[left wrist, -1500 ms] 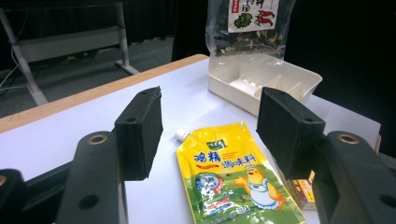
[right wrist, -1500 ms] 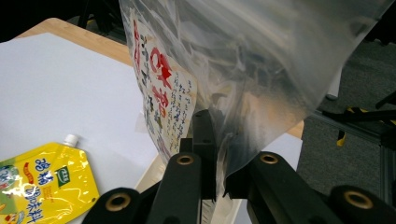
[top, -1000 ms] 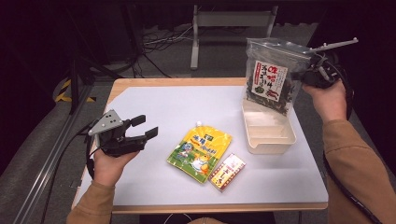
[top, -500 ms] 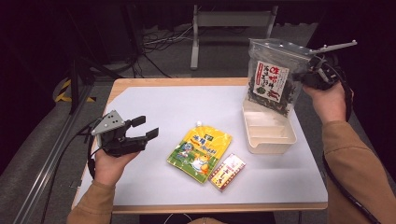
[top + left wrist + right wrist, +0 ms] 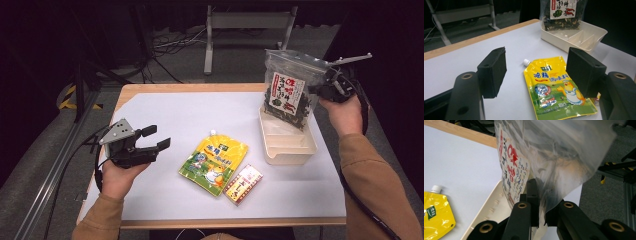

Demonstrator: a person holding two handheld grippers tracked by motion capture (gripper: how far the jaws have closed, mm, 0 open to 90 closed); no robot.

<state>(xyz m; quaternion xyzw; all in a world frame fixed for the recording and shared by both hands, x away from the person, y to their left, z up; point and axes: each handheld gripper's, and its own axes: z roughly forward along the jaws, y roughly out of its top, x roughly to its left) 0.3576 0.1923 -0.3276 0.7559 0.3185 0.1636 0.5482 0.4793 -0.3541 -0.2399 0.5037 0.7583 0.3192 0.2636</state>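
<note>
My right gripper (image 5: pixel 320 90) is shut on the edge of a clear bag of dark dried seaweed (image 5: pixel 288 90) with a red and white label. The bag hangs upright, its bottom inside the far end of a cream divided tray (image 5: pixel 295 150). In the right gripper view the jaws pinch the bag (image 5: pixel 559 157) at their tips (image 5: pixel 540 195). My left gripper (image 5: pixel 152 142) stands open above the table's left side, nothing between its jaws. In the left gripper view its open jaws (image 5: pixel 539 72) frame a yellow spouted pouch (image 5: pixel 554 87) lying flat, with the tray (image 5: pixel 596 35) and bag (image 5: pixel 562 12) beyond.
The yellow pouch (image 5: pixel 215 162) lies mid-table on the white sheet (image 5: pixel 200 115). A small red and white box (image 5: pixel 243 184) lies just right of it near the front edge. Cables and a metal stand (image 5: pixel 250 30) sit on the floor beyond the table.
The right hand has shifted the bag very slightly; the left gripper has stayed where it was.
</note>
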